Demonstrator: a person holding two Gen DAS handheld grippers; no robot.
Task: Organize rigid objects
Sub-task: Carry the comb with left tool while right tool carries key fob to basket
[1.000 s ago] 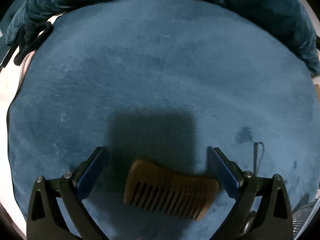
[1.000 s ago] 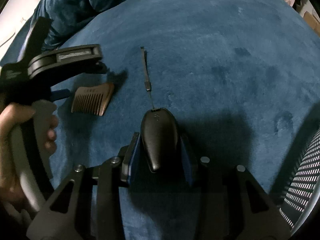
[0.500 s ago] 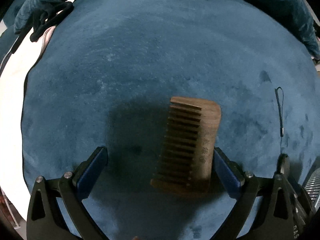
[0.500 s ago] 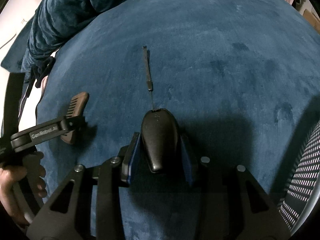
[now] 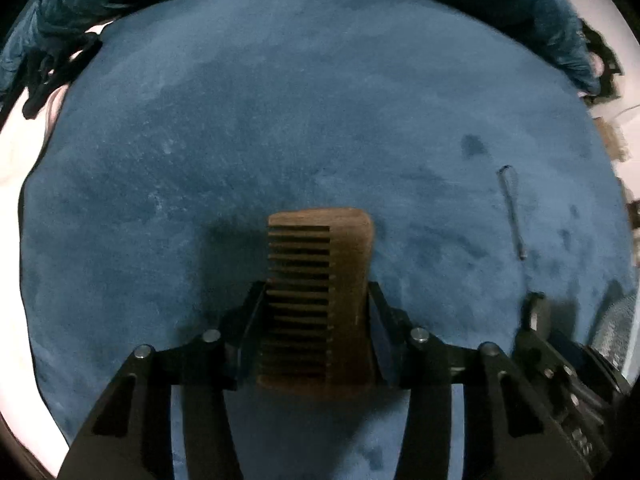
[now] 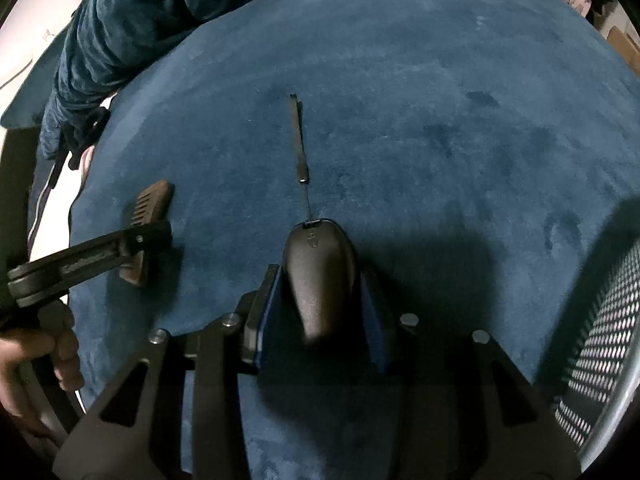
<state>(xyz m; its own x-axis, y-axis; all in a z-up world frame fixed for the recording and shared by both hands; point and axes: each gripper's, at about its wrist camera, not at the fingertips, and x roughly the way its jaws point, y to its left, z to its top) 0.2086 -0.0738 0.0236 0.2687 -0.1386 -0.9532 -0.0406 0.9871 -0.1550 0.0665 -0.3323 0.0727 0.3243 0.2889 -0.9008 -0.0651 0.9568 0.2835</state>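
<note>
Our left gripper (image 5: 316, 320) is closing on the flat brown wooden wide-toothed comb (image 5: 320, 280); its jaws already flank the comb's near half, the solid spine against the right pad and the tooth tips toward the left. The comb lies on the dark blue plush cloth (image 5: 280, 120), its far rounded end sticking out past the fingertips.

Our right gripper (image 6: 320, 304) is clamped narrowly on the smooth black teardrop-shaped plastic device (image 6: 320, 264), whose thin black wrist strap (image 6: 298, 140) trails away across the cloth.

To do this grasp well, we judge:
- let the left pad bear across many tooth tips at once, not one tooth; wooden teeth look thin and could snap.
- keep the comb flat until the squeeze is firm, then lift straight up, since the pile may drag on the teeth.
- hold the right side steady so the strap doesn't snag.

Textures: matte wood with visible slots; the plush is soft, mottled with brush marks; the device has a slight sheen. A metal mesh basket edge (image 6: 600, 340) shows at right.
</note>
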